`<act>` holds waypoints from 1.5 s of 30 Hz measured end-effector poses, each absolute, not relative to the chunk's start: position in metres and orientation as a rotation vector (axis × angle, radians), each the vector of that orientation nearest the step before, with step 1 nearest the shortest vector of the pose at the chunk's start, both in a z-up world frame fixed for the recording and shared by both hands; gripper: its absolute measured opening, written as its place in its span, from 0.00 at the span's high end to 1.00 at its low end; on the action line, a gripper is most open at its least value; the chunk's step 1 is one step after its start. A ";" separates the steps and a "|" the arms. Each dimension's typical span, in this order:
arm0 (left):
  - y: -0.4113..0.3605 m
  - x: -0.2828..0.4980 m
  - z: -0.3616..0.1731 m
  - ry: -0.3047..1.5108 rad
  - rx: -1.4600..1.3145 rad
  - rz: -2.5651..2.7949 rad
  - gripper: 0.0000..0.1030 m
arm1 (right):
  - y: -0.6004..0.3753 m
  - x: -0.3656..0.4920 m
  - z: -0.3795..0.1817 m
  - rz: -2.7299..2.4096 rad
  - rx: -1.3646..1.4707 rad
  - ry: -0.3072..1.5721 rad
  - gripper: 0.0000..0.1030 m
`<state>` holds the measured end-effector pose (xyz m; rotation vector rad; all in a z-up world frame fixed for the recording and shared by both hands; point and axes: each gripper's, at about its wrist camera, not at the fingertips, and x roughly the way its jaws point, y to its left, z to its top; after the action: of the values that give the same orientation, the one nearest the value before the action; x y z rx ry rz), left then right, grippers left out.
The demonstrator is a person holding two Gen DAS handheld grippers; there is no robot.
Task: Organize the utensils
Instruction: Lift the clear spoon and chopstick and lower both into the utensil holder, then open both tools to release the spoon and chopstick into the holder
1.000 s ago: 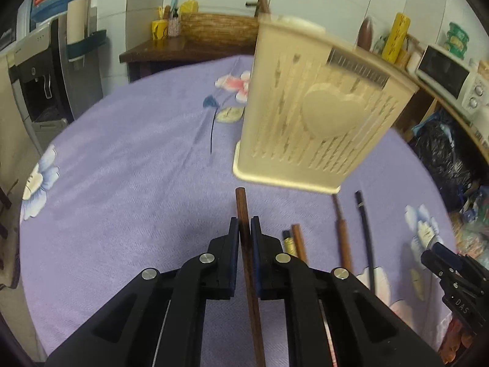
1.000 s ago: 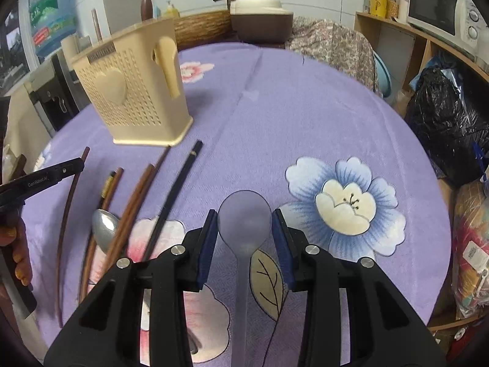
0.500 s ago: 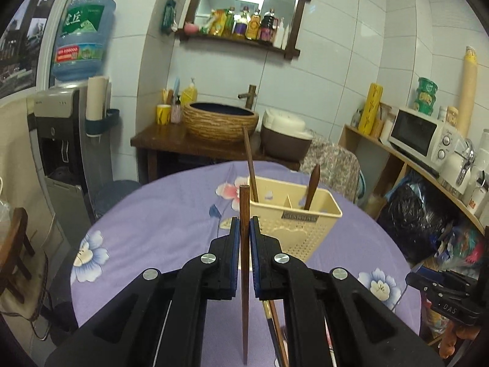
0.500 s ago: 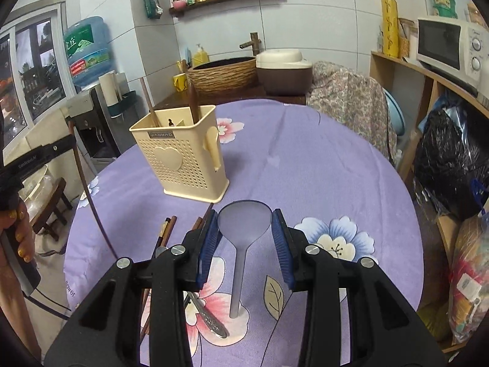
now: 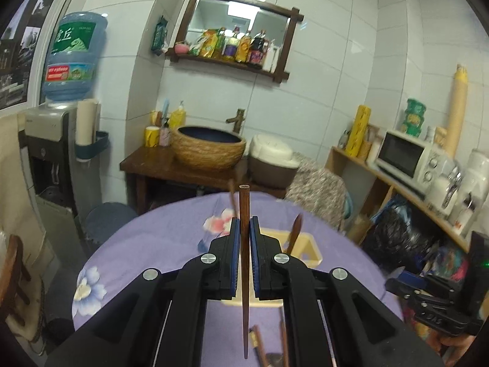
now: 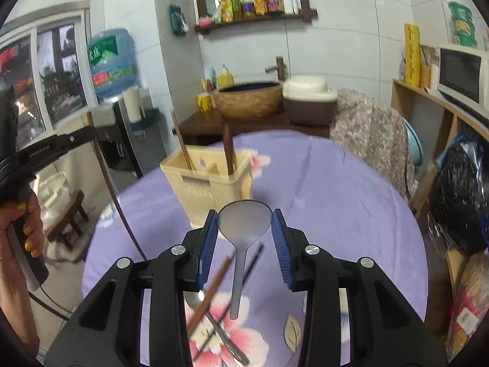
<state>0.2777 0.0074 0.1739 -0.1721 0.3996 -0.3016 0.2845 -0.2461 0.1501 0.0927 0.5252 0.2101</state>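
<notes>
Purple flowered tablecloth (image 6: 336,189) carries a cream holder (image 6: 211,183) toward its far edge. Left gripper (image 5: 244,244) pinches a brown chopstick (image 5: 244,263) tight; right gripper (image 6: 244,232) clasps a translucent spoon (image 6: 241,244) by its bowl. Lower each upright into separate compartments.

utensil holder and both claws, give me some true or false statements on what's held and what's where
1. The left claw is shut on a brown chopstick. True.
2. The right claw holds a metal fork. False: it grips a translucent grey spoon by the bowl.
3. The cream utensil holder is empty. False: two brown sticks stand in it.
4. A metal spoon lies on the purple tablecloth. True.
</notes>
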 end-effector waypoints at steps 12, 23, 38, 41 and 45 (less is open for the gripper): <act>-0.020 0.350 0.258 0.284 -0.197 -0.261 0.93 | -0.217 0.375 0.249 0.157 0.178 0.348 0.64; -0.040 0.378 0.172 0.369 -0.146 -0.241 0.93 | -0.188 0.416 0.155 0.075 0.047 0.424 0.64; -0.039 0.383 0.115 0.489 -0.152 -0.249 0.93 | -0.187 0.412 0.102 0.094 -0.022 0.475 0.62; -0.036 0.375 0.121 0.486 -0.157 -0.261 0.84 | -0.193 0.405 0.104 0.092 0.002 0.454 0.42; -0.021 0.349 0.126 0.461 -0.192 -0.256 0.36 | -0.201 0.386 0.106 0.100 0.034 0.456 0.41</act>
<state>0.3490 -0.0210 0.1255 -0.1918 0.4607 -0.2558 0.3859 -0.2012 0.1058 0.0338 0.4557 0.1000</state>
